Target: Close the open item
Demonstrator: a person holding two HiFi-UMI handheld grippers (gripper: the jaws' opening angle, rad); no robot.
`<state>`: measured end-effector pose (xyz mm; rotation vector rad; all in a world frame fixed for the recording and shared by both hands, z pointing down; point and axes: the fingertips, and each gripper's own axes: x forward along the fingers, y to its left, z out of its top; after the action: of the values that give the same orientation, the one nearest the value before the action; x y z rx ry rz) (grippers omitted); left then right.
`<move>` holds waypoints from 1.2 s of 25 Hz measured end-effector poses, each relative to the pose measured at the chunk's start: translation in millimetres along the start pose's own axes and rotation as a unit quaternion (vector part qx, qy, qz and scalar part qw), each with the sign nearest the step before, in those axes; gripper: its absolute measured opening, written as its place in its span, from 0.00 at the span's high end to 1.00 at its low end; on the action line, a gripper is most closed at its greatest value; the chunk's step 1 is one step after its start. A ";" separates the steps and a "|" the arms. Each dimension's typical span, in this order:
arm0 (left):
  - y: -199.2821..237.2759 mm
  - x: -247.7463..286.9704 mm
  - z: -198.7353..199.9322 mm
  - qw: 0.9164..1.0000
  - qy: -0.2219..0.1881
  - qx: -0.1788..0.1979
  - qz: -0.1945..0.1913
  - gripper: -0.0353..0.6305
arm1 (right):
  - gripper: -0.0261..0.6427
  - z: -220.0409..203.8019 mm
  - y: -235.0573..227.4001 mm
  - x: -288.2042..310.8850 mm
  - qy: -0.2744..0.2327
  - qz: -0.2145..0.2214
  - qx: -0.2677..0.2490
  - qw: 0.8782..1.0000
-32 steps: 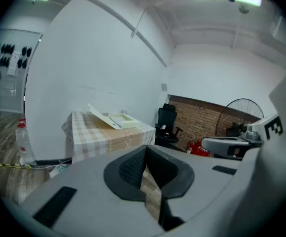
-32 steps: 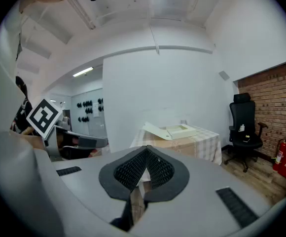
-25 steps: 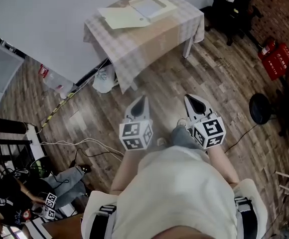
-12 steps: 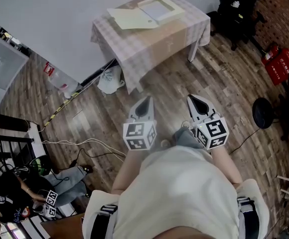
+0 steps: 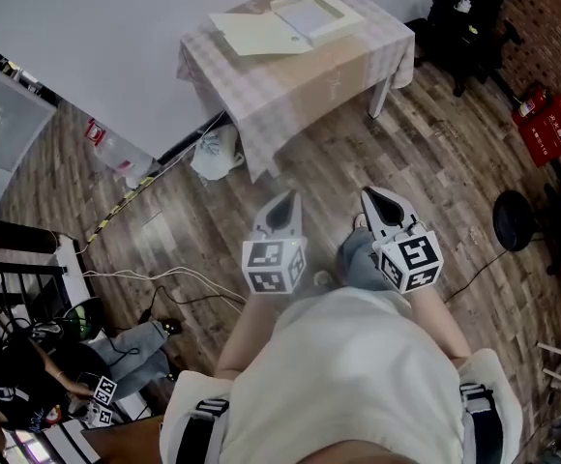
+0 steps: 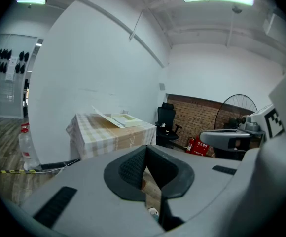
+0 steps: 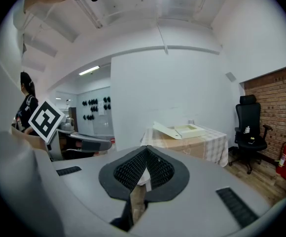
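Note:
A cream flat box (image 5: 306, 14) lies open on the table with a checked cloth (image 5: 300, 80), its lid (image 5: 251, 33) folded out to the left. The same box (image 6: 123, 119) shows far off in the left gripper view, and the box (image 7: 180, 130) is equally distant in the right gripper view. Both grippers are held side by side in front of the person's body, well short of the table. My left gripper (image 5: 282, 207) (image 6: 145, 151) is shut on nothing. My right gripper (image 5: 377, 201) (image 7: 146, 152) is shut too, with nothing held.
Wooden floor lies between me and the table. A white bag (image 5: 213, 153) sits by the table leg and a plastic bottle (image 5: 104, 151) stands at the wall. A black office chair (image 5: 474, 8), red extinguishers (image 5: 546, 119) and a fan base (image 5: 515, 218) stand on the right. Cables (image 5: 155, 278) and a seated person (image 5: 29, 385) are at lower left.
In the head view the table has shifted a little to the right and the grippers sit slightly lower. Both grippers stay shut and side by side.

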<state>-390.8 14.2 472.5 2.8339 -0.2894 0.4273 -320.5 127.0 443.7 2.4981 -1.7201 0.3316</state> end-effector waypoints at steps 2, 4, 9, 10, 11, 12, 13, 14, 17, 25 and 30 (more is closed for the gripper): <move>0.0 6.9 0.5 1.000 0.004 0.006 0.000 0.94 | 0.96 0.1 -6.2 6.0 -0.001 -0.003 -0.001 1.000; 0.3 14.3 1.8 1.000 0.006 0.010 0.002 0.94 | 0.96 0.2 -13.0 11.7 -0.001 -0.002 -0.001 1.000; 3.6 40.7 11.1 1.000 0.005 0.004 0.013 0.94 | 0.96 6.6 -42.8 29.1 0.002 0.001 0.006 1.000; 5.4 47.0 13.8 1.000 0.003 -0.001 0.017 0.94 | 0.96 8.2 -50.1 33.4 0.001 0.002 0.005 1.000; 7.6 53.9 16.7 1.000 0.000 -0.007 0.023 0.94 | 0.96 9.7 -57.4 38.2 0.001 0.004 0.003 1.000; 10.2 61.1 19.9 1.000 -0.001 -0.010 0.029 0.94 | 0.96 11.2 -64.9 43.6 0.001 0.007 0.001 1.000; 13.0 68.7 23.5 0.999 -0.002 -0.011 0.036 0.94 | 0.96 13.1 -72.7 49.5 0.000 0.010 0.001 1.000; 15.8 76.4 27.6 0.999 -0.004 -0.010 0.042 0.94 | 0.96 15.5 -80.8 56.0 -0.001 0.013 0.002 1.000; 23.3 100.5 42.2 0.998 -0.007 -0.008 0.058 0.94 | 0.96 27.0 -105.2 77.0 -0.006 0.019 0.003 1.000; 14.5 159.2 78.5 0.996 -0.023 -0.016 0.087 0.94 | 0.96 58.7 -160.7 113.7 -0.013 0.050 -0.023 0.998; 4.7 197.9 91.3 0.995 -0.029 -0.027 0.093 0.94 | 0.96 66.4 -199.3 129.4 -0.011 0.059 -0.025 0.998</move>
<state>-182.6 -47.0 451.3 2.7810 -0.5717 0.3697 -82.2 68.1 418.3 2.3805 -1.8666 0.2673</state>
